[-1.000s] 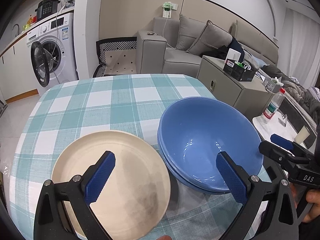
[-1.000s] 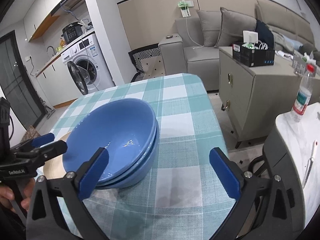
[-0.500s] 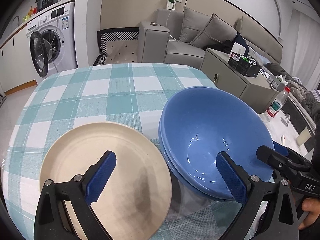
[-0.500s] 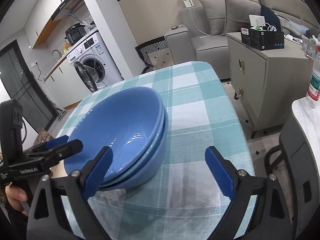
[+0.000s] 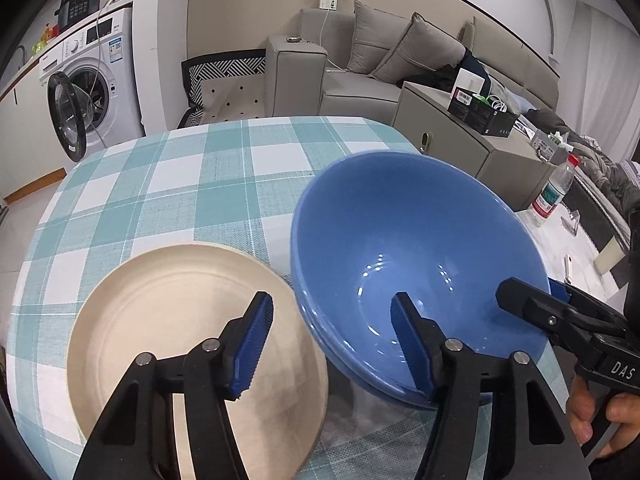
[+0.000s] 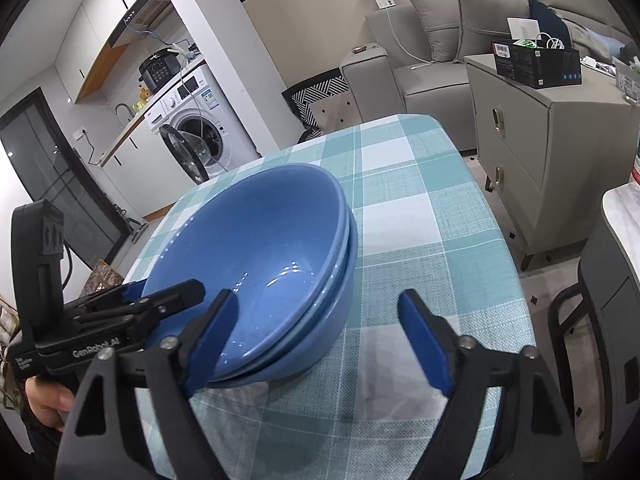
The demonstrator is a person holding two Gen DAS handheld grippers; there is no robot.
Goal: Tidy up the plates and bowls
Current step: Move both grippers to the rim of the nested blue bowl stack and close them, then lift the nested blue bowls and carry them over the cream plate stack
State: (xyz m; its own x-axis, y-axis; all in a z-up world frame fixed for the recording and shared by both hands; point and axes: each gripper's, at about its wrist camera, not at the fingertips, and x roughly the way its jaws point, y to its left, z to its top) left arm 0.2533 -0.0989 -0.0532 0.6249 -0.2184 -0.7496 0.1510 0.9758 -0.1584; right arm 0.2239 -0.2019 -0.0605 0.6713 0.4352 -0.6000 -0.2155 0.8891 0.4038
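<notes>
Two blue bowls point(image 5: 416, 248), one nested in the other, stand on the checked table beside a cream plate point(image 5: 188, 332). My left gripper point(image 5: 332, 344) straddles the top bowl's near left rim. One finger is inside the bowl and the other hangs over the plate. Its jaws are closing, and a gap still shows at the rim. My right gripper point(image 6: 320, 340) straddles the bowls point(image 6: 260, 264) at their near right side, one finger inside and one outside. Its jaws are closing too, without touching. Each gripper shows in the other view: right gripper point(image 5: 528, 292), left gripper point(image 6: 160, 290).
The round table point(image 5: 224, 184) wears a teal checked cloth, with its edge close behind the bowls. A grey cabinet point(image 6: 540, 140) and a dark chair point(image 6: 592, 320) stand to the right. A water bottle point(image 5: 554, 192) sits on a side surface. A washing machine point(image 5: 88, 96) is far left.
Both grippers have come lower and closer to the bowls. Both pairs of jaws have narrowed, the left much more. The left gripper's right finger is now inside the top bowl.
</notes>
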